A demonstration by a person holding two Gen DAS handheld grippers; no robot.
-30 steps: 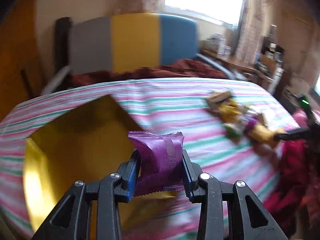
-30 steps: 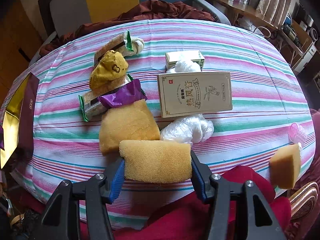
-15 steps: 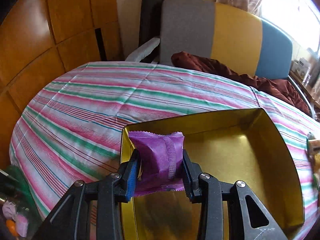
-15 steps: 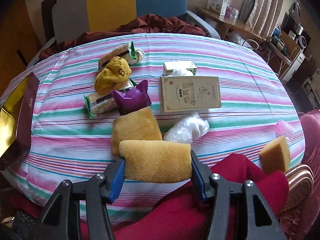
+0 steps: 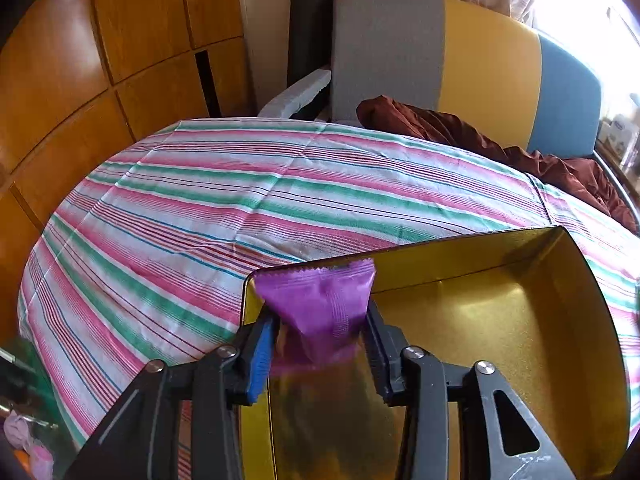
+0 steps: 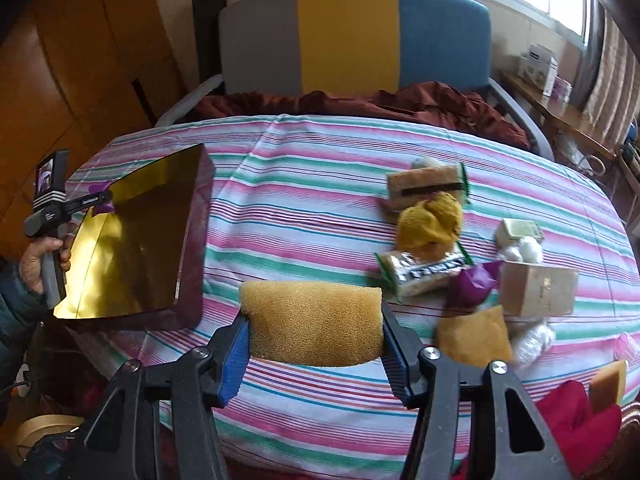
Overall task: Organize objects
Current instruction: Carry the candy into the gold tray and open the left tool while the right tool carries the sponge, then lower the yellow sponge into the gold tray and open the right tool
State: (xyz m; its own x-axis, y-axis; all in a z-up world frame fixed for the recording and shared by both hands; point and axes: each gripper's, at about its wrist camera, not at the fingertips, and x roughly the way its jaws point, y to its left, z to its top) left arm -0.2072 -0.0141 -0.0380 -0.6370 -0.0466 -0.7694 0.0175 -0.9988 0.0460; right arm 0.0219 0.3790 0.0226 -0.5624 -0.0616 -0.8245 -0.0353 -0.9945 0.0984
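two handheld grippers over a round table [image 6: 320,168] covered by a striped cloth. left gripper [image 5: 322,332]: jaws narrowed onto a purple packet [image 5: 320,300], which is pinched at its lower half and fans out above the blue pads [image 5: 262,344]; the packet hangs over the near left corner of a gold-lined box [image 5: 560,320], above its shiny floor, and whether it touches the box wall cannot be told from the left wrist view. in the right wrist view the same box [image 6: 192,240] lies on the left part of the table, dark maroon outside and gold within, with the left gripper [image 6: 100,200] reaching in over its far left edge and a hand [image 6: 40,256] around its handle. right gripper [image 6: 314,332]: jaws set wide and closed on a yellow sponge [image 6: 314,322], gripped by its two short ends and held above the near edge of the table, just right of the box. on the right part of the table lies a loose cluster: two clear-wrapped snack bars [image 6: 424,184], a mustard-yellow soft bundle [image 6: 430,222] between them, a second purple packet [image 6: 472,286], a tan cardboard box [image 6: 538,292], a small pale carton [image 6: 520,230], white plastic wads [image 6: 532,338] and a flat yellow sponge [image 6: 474,336]. another sponge piece [image 6: 608,384] sits at the table's near right edge, blurred. behind the table stands a chair [image 6: 348,36] with grey, yellow and blue panels, draped with dark red cloth [image 6: 360,102].
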